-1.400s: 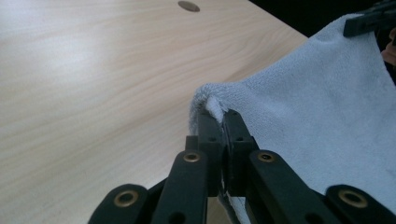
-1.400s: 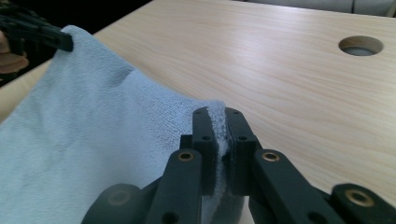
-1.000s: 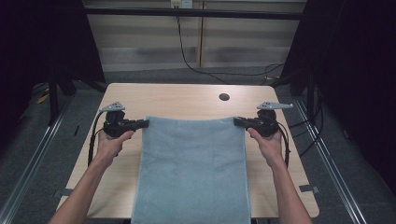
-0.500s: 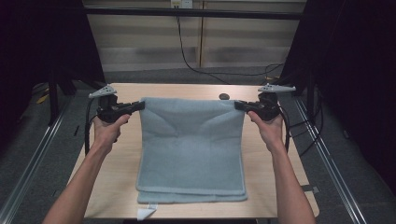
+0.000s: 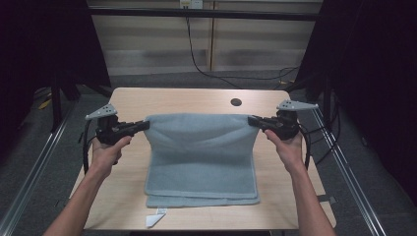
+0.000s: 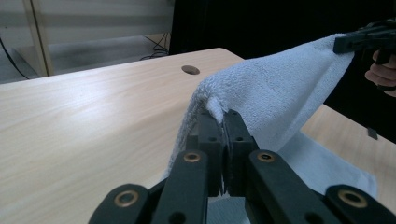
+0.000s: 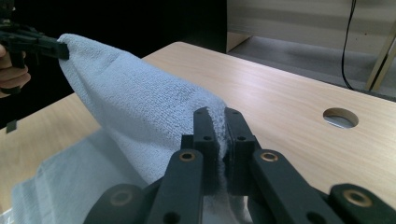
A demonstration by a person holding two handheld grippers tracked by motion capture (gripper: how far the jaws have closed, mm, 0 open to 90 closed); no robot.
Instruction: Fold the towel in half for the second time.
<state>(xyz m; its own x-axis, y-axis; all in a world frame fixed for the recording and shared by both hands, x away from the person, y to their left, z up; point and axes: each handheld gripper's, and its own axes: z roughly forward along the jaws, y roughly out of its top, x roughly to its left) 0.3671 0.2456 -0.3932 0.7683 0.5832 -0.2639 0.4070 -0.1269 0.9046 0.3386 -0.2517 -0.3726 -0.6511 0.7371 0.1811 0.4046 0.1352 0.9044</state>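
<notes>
A light blue towel (image 5: 201, 152) hangs by its far edge above the wooden table (image 5: 192, 101), its near part resting folded on the tabletop. My left gripper (image 5: 143, 125) is shut on the towel's far left corner (image 6: 215, 103). My right gripper (image 5: 253, 120) is shut on the far right corner (image 7: 215, 112). The held edge sags a little between the two grippers. In the left gripper view the right gripper (image 6: 355, 41) pinches the other corner at top right. In the right gripper view the left gripper (image 7: 42, 46) holds its corner at top left.
A round cable hole (image 5: 236, 102) lies in the table behind the towel. A small white paper scrap (image 5: 155, 219) sits near the front edge. Metal rails (image 5: 39, 162) run along both sides of the table, and a black cable (image 5: 196, 59) hangs at the back wall.
Both grippers have lifted the towel's far edge off the table and brought it toward the person, so the towel's near part now lies doubled on the table.
</notes>
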